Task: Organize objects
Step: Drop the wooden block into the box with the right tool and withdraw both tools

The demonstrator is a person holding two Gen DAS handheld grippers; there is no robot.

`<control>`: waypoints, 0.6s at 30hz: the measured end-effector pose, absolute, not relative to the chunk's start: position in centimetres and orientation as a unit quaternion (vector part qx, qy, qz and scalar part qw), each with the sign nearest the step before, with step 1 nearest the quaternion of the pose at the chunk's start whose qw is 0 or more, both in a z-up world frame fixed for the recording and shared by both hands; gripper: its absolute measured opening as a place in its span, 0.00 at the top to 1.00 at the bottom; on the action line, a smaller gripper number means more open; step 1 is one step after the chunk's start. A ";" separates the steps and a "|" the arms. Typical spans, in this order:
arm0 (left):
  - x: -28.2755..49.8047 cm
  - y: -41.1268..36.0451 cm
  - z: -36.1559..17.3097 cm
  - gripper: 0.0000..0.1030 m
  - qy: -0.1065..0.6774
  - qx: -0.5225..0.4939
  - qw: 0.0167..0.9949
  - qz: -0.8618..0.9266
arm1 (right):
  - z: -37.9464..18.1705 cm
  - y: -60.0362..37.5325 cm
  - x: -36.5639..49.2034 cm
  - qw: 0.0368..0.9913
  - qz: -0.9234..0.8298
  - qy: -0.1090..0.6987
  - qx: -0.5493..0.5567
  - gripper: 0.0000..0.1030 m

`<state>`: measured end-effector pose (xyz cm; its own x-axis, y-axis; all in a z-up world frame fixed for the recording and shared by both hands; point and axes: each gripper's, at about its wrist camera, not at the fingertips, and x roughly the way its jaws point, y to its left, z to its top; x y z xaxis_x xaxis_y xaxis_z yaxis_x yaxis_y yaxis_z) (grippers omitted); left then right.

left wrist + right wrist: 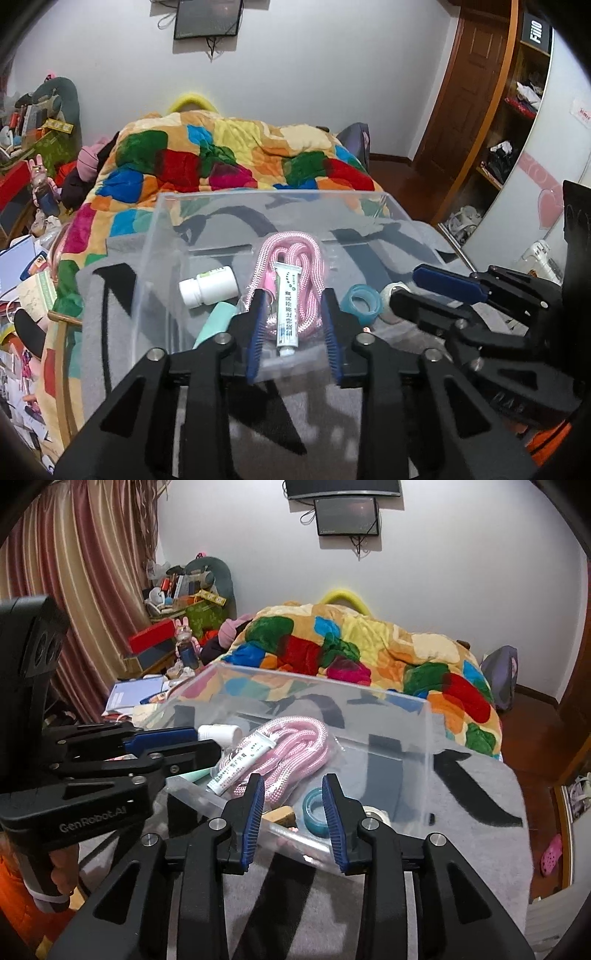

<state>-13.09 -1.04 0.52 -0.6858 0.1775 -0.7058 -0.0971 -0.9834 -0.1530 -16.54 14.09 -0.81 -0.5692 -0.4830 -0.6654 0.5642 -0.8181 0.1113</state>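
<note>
Your left gripper [293, 325] hangs with its jaws wide and empty just above the near wall of the clear box [155, 236], and your right gripper [293, 812] sits the same way, fingers spread and holding nothing, beside it at the box's near right corner. The box rests on a grey blanket [480, 812] at the foot of the bed. If you mean to lift or shift something inside, go for the white tube [287, 312] first: it lies on top of the bagged pink rope [295, 254] near the middle, so come straight down and pinch it across its narrow width, not the slippery bag under it. The blue tape roll [317, 812] and a clear tape roll [376, 814] lie at the near right corner, directly before the right fingers; a grip across the ring wall looks safest. The white bottle [208, 290] and a mint-green item [216, 321] lie toward the left wall. Mind the near wall under both grippers, and keep the two grippers apart, since they are close together. Beyond the far wall, the patchwork quilt [221, 158] is heaped on the bed.
</note>
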 end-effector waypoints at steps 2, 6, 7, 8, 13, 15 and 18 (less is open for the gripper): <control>-12.2 -1.2 1.0 0.64 -0.048 -0.381 0.071 0.921 | -0.3 14.6 -16.0 0.294 -0.887 0.052 0.351 0.67; -10.4 -1.4 1.8 0.46 -0.049 -0.363 0.067 0.928 | 0.4 15.4 -14.7 0.285 -0.897 0.055 0.334 0.53; -9.8 -1.5 1.9 0.44 -0.048 -0.357 0.065 0.931 | 0.5 15.6 -14.2 0.282 -0.900 0.055 0.329 0.51; -9.5 -1.5 2.0 0.40 -0.046 -0.354 0.063 0.932 | 0.7 15.8 -13.9 0.280 -0.902 0.056 0.324 0.47; -7.6 -1.1 2.0 0.25 -0.027 -0.340 0.045 0.939 | 0.9 16.3 -11.8 0.263 -0.915 0.066 0.297 0.29; -6.9 -1.0 1.8 0.23 -0.030 -0.339 0.040 0.940 | 0.8 16.3 -11.3 0.257 -0.918 0.069 0.294 0.24; -6.3 -0.9 1.5 0.22 -0.034 -0.339 0.041 0.939 | 0.6 16.5 -10.7 0.254 -0.919 0.067 0.295 0.20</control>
